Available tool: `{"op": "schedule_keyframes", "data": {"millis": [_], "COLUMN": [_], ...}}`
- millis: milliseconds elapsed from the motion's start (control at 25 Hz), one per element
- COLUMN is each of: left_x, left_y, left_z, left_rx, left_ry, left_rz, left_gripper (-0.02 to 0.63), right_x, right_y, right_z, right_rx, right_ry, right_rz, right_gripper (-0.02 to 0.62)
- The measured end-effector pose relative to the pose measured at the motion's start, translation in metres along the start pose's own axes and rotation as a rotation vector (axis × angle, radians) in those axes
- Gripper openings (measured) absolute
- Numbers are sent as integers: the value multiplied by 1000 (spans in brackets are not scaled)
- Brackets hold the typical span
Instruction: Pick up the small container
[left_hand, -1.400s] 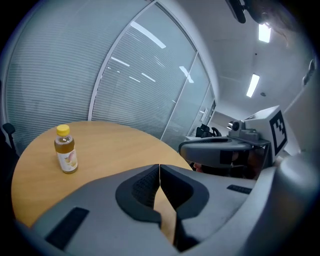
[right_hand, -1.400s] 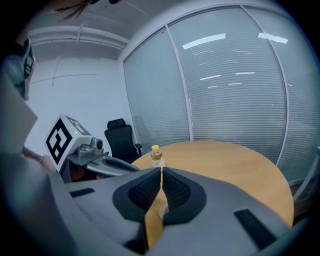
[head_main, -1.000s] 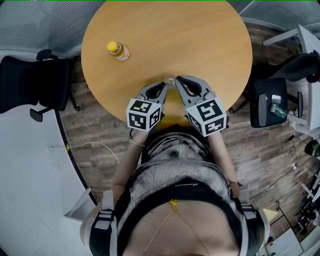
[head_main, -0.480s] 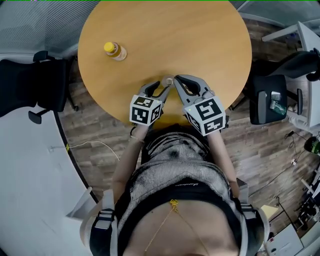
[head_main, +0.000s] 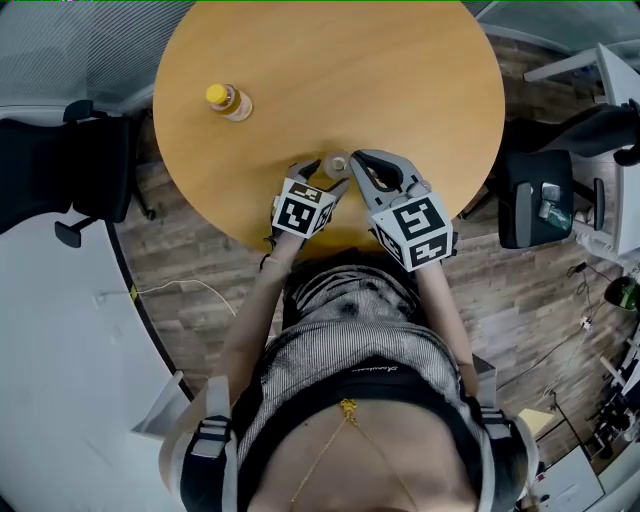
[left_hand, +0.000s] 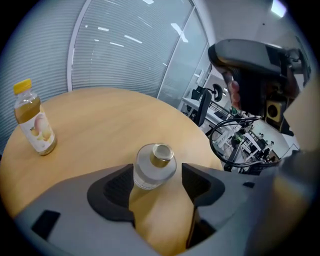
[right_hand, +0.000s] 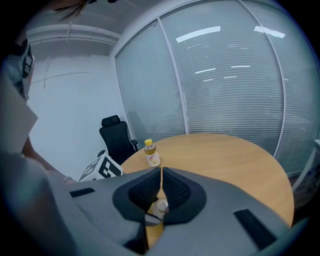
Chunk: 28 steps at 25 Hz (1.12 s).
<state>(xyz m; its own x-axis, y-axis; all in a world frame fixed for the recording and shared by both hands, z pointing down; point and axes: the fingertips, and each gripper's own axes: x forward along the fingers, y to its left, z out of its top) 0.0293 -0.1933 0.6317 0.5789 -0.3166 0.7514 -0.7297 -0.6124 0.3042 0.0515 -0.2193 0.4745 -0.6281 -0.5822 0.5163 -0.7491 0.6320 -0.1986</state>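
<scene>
On the far left of the head view, a black chair (head_main: 60, 165) stands beside the round wooden table (head_main: 350, 70). Next comes a bottle (head_main: 229, 101) with a yellow cap. It stands up straight on the table near the left edge, well apart from both grippers.

Near the front edge of the table is the left gripper (head_main: 320, 176). Its jaws are opening. The small container (left_hand: 154, 166) stands on the table between them. It is a little clear jar with a shiny gold cap, and it stands upright. In the left gripper view it sits right up against the left pad (left_hand: 117, 190). There is a gap between it and the right pad (left_hand: 197, 182), so the jaws do not squeeze it.

Just to the right of the container is the right gripper (right_hand: 161, 175). Its jaws are together — the dark pads (right_hand: 147, 190) meet at the tips, and nothing is caught between them. Lower down there is a small hole between the pads, and through it the right gripper view shows the container on the table below. In the head view the tip of this gripper is very close to the container.

On the far right, away from the table, stands another dark chair (head_main: 535, 205).
</scene>
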Motion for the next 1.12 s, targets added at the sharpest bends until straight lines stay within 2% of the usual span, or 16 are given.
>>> {"op": "schedule_keyframes", "data": {"millis": [400,600,720,920,1120], "left_x": [35,49,53,58,57], "left_y": [1,2,5,6,8], "left_z": [-7,-5,-3,-3,-2], "left_rx": [116,152,144,130,159], "left_ry": [85,86,78,85,69], "left_rz": [49,82,101,97,96], "left_gripper": [374,376,376,376,374], "right_x": [0,-1,-1,0,1], "right_y": [-6,-9,-9,-8,-7], "right_z": [-3,-3,-4,-4,-4], "right_rx": [8,12,12,12,11], "right_ry": [12,10,11,13,14], "right_rz": [-5,-8,-5,-2,0], "right_gripper": [25,25,25,25,25]}}
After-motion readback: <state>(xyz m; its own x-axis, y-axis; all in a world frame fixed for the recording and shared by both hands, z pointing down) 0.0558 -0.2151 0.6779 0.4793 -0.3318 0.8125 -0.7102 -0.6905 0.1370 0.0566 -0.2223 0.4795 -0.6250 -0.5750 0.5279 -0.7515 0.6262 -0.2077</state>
